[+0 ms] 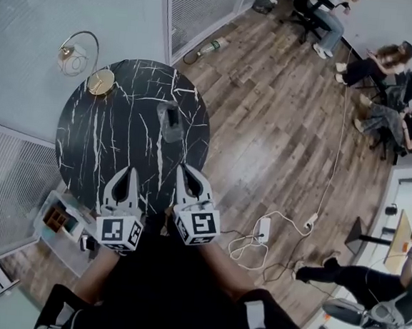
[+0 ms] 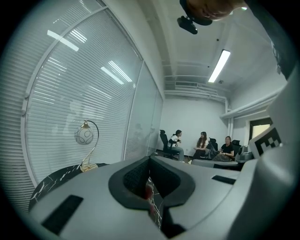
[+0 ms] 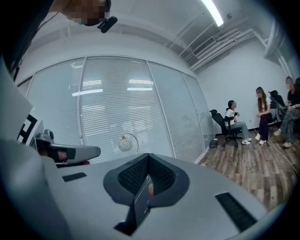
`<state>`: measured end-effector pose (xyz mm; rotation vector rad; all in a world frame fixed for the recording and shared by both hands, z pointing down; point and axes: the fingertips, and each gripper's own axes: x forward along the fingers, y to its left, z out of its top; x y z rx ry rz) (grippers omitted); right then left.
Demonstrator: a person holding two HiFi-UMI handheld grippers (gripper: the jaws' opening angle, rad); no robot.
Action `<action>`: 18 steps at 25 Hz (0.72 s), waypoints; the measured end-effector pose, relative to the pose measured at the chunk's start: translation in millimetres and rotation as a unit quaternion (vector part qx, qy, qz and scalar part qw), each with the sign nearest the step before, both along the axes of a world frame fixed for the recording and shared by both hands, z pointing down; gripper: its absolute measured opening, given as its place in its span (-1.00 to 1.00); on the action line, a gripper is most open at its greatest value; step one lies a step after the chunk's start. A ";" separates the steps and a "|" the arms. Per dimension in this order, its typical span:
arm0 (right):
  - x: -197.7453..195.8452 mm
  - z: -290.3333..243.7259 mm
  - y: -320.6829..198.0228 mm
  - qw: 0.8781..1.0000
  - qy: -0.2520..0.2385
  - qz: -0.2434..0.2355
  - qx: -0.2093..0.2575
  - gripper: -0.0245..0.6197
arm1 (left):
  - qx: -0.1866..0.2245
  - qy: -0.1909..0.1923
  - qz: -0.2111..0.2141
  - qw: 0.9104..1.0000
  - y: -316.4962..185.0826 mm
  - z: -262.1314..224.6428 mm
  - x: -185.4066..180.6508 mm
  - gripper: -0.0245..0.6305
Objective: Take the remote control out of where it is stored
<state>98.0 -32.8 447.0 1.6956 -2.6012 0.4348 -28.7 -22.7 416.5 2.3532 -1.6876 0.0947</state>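
A dark remote control (image 1: 170, 114) stands in a small grey holder (image 1: 172, 131) near the middle of the round black marble table (image 1: 108, 137). Both grippers hover over the table's near edge, a short way from the holder. My left gripper (image 1: 128, 171) is shut with nothing in it, and in the left gripper view its jaws (image 2: 150, 161) meet. To its right, closer to the holder, my right gripper (image 1: 185, 169) is also shut and empty; the right gripper view shows its jaws (image 3: 148, 158) closed together. The remote does not show in either gripper view.
A gold arc lamp (image 1: 81, 57) stands at the table's far left edge, by glass walls with blinds. A small shelf unit (image 1: 59, 219) sits left of the table. A power strip (image 1: 263, 229) and cables lie on the wood floor. Several people (image 1: 387, 65) sit far right.
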 end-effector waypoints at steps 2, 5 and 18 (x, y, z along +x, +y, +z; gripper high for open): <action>-3.8 5.2 -12.3 1.000 0.005 0.001 -0.006 -0.92 | -0.002 0.002 0.002 1.000 -11.2 3.2 -1.6 -0.90; -6.5 10.2 -31.5 1.000 0.017 0.005 -0.011 -0.92 | -0.010 0.008 0.005 1.000 -28.0 9.6 -2.4 -0.90; -15.9 70.7 -97.2 0.997 0.043 0.008 -0.063 -0.92 | -0.029 0.026 0.016 0.999 -89.3 40.4 -2.7 -0.90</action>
